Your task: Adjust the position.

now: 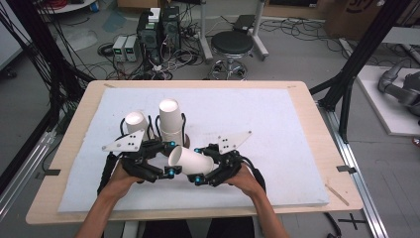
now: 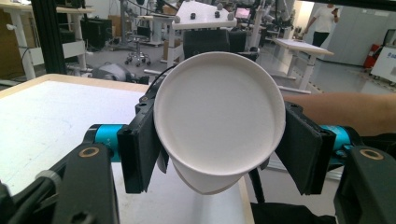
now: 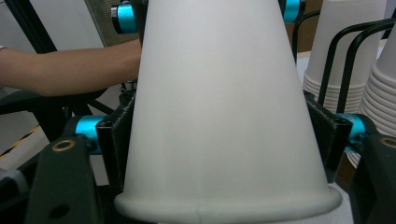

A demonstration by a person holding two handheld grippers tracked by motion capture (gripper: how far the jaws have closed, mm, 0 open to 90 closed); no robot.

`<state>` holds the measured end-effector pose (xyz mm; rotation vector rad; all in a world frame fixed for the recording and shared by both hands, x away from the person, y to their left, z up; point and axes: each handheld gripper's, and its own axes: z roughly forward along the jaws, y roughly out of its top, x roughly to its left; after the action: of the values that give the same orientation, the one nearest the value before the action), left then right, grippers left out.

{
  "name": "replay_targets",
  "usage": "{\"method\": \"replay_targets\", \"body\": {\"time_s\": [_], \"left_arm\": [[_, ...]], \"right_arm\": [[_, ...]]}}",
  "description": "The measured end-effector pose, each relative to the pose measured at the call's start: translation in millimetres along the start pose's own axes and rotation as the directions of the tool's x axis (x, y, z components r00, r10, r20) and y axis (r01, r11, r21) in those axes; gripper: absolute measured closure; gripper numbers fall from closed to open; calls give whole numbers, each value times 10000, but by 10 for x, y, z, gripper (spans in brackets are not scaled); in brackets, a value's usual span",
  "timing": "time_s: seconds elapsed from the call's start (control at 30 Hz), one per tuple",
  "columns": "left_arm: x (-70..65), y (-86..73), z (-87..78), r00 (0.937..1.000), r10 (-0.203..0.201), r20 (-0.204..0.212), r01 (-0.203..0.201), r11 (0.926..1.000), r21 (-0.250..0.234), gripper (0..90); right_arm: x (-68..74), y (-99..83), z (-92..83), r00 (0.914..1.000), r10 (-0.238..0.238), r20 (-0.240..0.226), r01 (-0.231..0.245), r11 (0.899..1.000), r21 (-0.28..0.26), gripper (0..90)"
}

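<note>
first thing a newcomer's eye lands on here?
The white paper cup lying sideways above the white mat, at the front centre, pinched from both ends: the left gripper at its base, the right gripper at its rim end. Just behind it, two stacks of cups stand in black wire holders.

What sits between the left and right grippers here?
In the high view, a white paper cup lies on its side between the left gripper and right gripper; both jaw pairs close on it.
</note>
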<state>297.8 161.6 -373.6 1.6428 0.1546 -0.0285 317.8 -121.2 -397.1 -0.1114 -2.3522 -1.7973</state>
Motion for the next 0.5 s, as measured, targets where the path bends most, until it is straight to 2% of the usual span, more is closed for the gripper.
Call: {"method": "replay_targets", "body": {"time_s": [0.3, 0.4, 0.47, 0.5], "left_arm": [[-3, -16, -1, 10000, 6, -22, -6, 10000, 0, 358], [-21, -31, 4, 9998, 119, -158, -120, 9999, -12, 354], [-36, -39, 8, 9987, 229, -458, -227, 9997, 32, 326], [-35, -43, 12, 9987, 162, -490, -161, 9999, 26, 264]], "right_arm": [[7, -4, -8, 10000, -41, 77, 40, 9999, 112, 330], [10, -4, -9, 10000, -56, 73, 55, 9999, 164, 331], [7, -7, -7, 10000, 10, 74, -11, 9998, 180, 331], [4, -8, -10, 10000, 79, 61, -80, 9997, 226, 331]]}}
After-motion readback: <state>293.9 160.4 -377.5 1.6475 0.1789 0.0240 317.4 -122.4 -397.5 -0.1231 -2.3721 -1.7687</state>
